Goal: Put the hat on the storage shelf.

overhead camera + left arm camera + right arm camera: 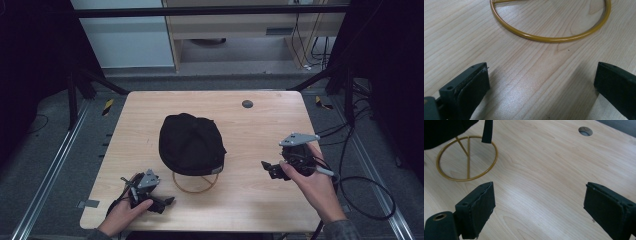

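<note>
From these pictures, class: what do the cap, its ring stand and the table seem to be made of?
Cap: matte black fabric, likely, with seamed panels.
Ring stand: probably metal rod, glossy yellow-gold coating with highlights.
Table: pale wood-grain surface, slight sheen; possibly laminate.

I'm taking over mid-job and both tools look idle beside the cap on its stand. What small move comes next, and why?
Probably bring the right tool in toward the cap, since it is open, holds nothing and points that way. The cap sits on a gold wire stand whose ring base rests on the table. The left tool, also open, lies just short of that ring and could steady it.
</note>
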`<state>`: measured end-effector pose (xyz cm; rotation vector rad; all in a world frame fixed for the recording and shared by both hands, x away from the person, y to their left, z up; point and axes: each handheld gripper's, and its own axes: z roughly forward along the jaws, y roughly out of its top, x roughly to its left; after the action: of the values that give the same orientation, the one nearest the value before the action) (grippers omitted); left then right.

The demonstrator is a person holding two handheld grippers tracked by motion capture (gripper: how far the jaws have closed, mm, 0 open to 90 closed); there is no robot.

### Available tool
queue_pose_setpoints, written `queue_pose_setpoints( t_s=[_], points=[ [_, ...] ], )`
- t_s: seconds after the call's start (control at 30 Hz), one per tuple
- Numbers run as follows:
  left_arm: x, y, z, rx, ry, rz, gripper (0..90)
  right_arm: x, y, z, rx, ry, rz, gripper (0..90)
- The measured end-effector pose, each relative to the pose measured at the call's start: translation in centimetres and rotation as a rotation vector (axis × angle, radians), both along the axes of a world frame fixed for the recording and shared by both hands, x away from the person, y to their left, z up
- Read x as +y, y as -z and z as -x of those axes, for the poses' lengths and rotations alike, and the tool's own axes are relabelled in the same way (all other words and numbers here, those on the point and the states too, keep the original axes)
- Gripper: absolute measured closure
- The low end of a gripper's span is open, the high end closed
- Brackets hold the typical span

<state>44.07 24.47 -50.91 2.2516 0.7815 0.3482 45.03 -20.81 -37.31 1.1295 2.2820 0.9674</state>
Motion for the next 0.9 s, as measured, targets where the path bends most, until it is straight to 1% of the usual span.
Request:
queue_pose_setpoints(
  t_s=[0.07, 0.17, 0.2, 0.23, 0.33, 0.43, 0.57, 0.67, 0.73, 0.77, 0.83, 0.9],
  points=[
    [0.0, 0.0, 0.0, 0.0, 0.0, 0.0, 0.0, 0.2, 0.7, 0.1, 0.007, -0.002, -0.001, 10.5],
    [0.0, 0.0, 0.0, 0.0, 0.0, 0.001, 0.0, 0.4, 1.8, 0.2, 0.01, -0.008, 0.015, 10.5],
    [0.0, 0.0, 0.0, 0.0, 0.0, 0.0, 0.0, 0.4, 2.6, 0.3, 0.018, -0.009, 0.003, 10.6],
    [0.0, 0.0, 0.0, 0.0, 0.0, 0.001, 0.0, 0.4, 2.6, 0.3, 0.018, -0.009, 0.003, 10.6],
    [0.0, 0.0, 0.0, 0.0, 0.0, 0.001, 0.0, 0.6, 3.8, 0.3, 0.037, -0.01, 0.007, 10.8],
    [0.0, 0.0, 0.0, 0.0, 0.0, 0.001, 0.0, 0.9, 4.9, 0.3, 0.054, -0.011, -0.002, 11.2],
    [0.0, 0.0, 0.0, 0.0, 0.0, 0.001, 0.0, 1.5, 6.2, 0.4, 0.073, -0.017, -0.025, 11.3],
    [0.0, 0.0, 0.0, 0.0, 0.0, 0.001, 0.0, 1.8, 7.2, 0.4, 0.083, -0.008, -0.035, 11.6],
    [0.0, 0.0, 0.0, 0.0, 0.0, 0.001, 0.0, 2.1, 8.0, 0.1, 0.087, 0.0, -0.034, 11.7],
    [0.0, 0.0, 0.0, 0.0, 0.0, 0.001, 0.0, 2.1, 8.2, 0.0, 0.081, 0.006, -0.041, 12.2],
    [0.0, 0.0, 0.0, 0.0, 0.0, 0.001, 0.0, 2.4, 8.9, -0.4, 0.086, 0.027, -0.067, 12.3],
    [0.0, 0.0, 0.0, 0.0, 0.0, 0.001, 0.0, 2.4, 9.1, -0.6, 0.087, 0.028, -0.068, 12.3]
  ],
)
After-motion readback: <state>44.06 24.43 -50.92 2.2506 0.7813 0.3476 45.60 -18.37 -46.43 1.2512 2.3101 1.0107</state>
